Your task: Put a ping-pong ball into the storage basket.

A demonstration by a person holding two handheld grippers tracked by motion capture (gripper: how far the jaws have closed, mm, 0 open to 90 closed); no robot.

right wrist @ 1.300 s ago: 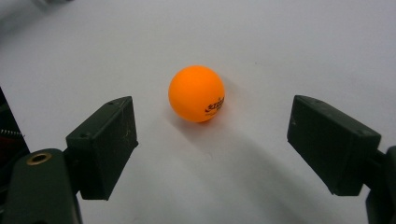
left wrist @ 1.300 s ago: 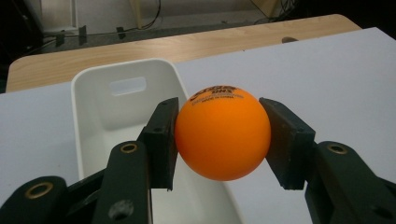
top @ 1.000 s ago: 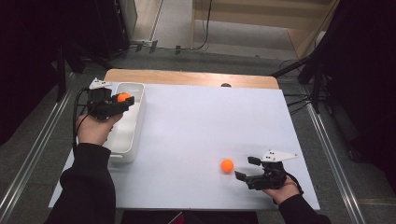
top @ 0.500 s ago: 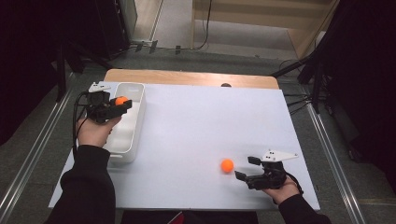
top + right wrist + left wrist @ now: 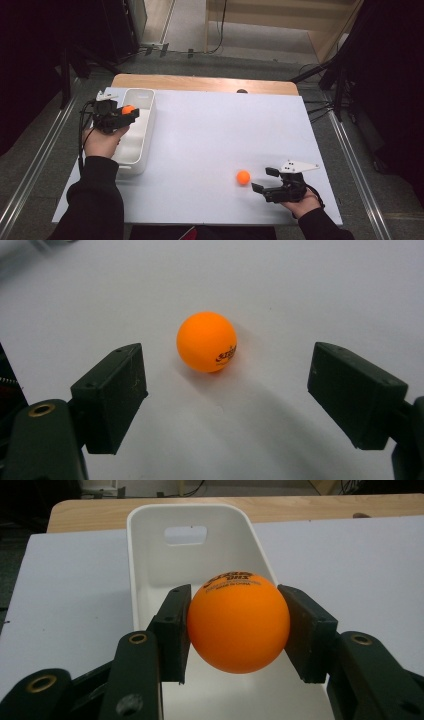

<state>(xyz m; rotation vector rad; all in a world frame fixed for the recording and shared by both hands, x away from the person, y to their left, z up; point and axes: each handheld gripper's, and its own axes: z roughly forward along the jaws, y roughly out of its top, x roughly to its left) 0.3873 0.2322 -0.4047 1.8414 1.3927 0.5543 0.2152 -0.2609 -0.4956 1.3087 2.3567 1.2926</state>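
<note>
Above the white tray, at its near half, the left tongs are clamped on an orange ball; both pads press its sides, and the ball hangs over the inside of the tray, not yet in it; the high view shows the same ball over the left wall of the tray. A second orange ball lies on the white counter, far to the right of the tray and nearer to the person; the right tongs stand wide apart just short of it, touching nothing.

What could go wrong, in my judgement: the held ball is light and round, so if it is let go from this height it may bounce on the hard floor of the tray and jump over the low wall; lowering first would avoid this. The loose ball can roll away at the smallest push; if one pad meets it before the other, it will run across the smooth counter toward the edge.

Writing: the held ball carries a dark printed logo, which I cannot read surely, and under it the small line "MADE IN CHINA"; the second ball has the same kind of logo, too small to read.
</note>
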